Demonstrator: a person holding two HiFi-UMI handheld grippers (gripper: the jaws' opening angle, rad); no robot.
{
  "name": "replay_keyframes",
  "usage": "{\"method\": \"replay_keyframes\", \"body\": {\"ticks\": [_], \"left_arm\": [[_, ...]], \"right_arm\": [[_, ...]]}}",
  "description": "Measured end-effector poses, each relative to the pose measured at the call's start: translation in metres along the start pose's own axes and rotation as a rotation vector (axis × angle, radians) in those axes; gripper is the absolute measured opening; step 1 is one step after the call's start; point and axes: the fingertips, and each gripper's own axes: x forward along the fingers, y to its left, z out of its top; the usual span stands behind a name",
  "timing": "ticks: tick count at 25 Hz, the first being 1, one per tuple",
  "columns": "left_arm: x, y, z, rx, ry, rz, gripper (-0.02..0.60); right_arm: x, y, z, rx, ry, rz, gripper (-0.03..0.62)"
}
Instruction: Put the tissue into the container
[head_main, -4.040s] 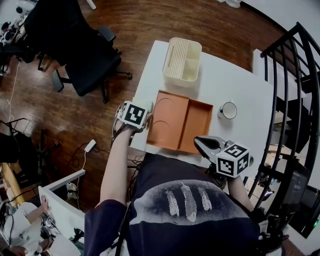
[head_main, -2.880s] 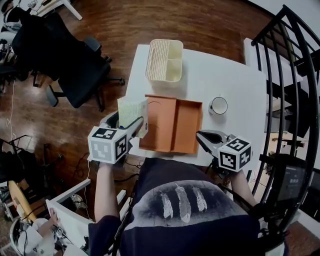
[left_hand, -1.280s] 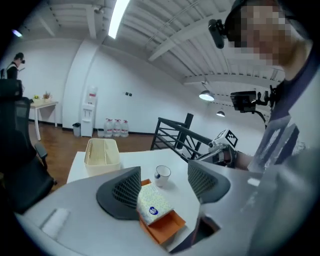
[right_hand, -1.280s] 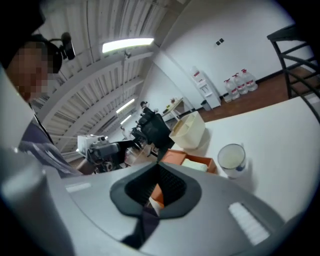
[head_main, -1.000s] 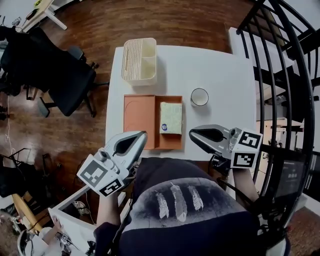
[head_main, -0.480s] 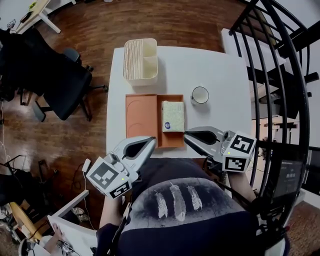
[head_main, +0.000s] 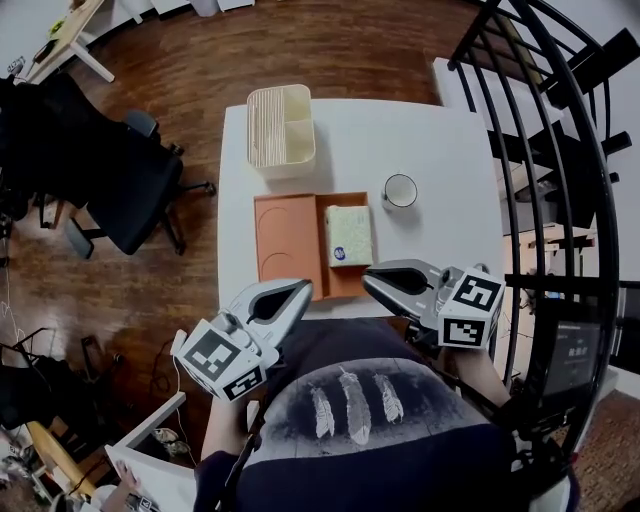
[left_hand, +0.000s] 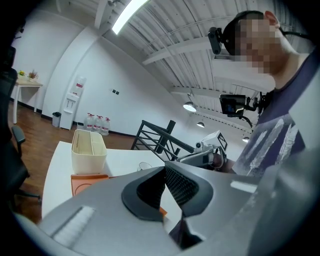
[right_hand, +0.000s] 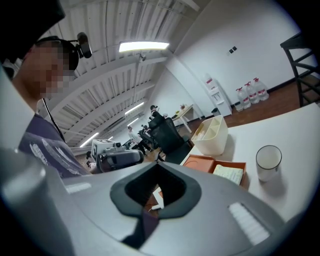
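Observation:
A pale green tissue pack (head_main: 347, 235) lies flat in the right compartment of the orange tray (head_main: 287, 238); it also shows in the right gripper view as the tissue pack (right_hand: 228, 174). Nothing touches it. My left gripper (head_main: 305, 287) hovers at the table's near edge, just short of the tray, shut and empty. On the other side my right gripper (head_main: 367, 279) is level with it, also shut with nothing in it. Each gripper view shows its own jaws pressed together, left gripper (left_hand: 164, 168) and right gripper (right_hand: 157, 163).
A cream slatted container (head_main: 279, 126) stands at the table's far left behind the tray. A glass cup (head_main: 400, 190) sits right of the tray. A black office chair (head_main: 115, 180) is left of the white table (head_main: 440, 150); a black railing (head_main: 560, 150) runs on the right.
The left gripper carried the tissue pack to the tray's right compartment and let it go. Over the last second both shut grippers drew closer together near the table's front edge.

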Motion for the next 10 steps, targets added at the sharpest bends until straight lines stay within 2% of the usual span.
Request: {"method": "replay_keyframes", "body": {"ticks": [10], "left_arm": [[0.0084,-0.0102,-0.0098,0.010,0.041,-0.017,0.014]], "right_arm": [[-0.0067,-0.0077,-0.0065,0.033,-0.031,-0.043,0.003]]}}
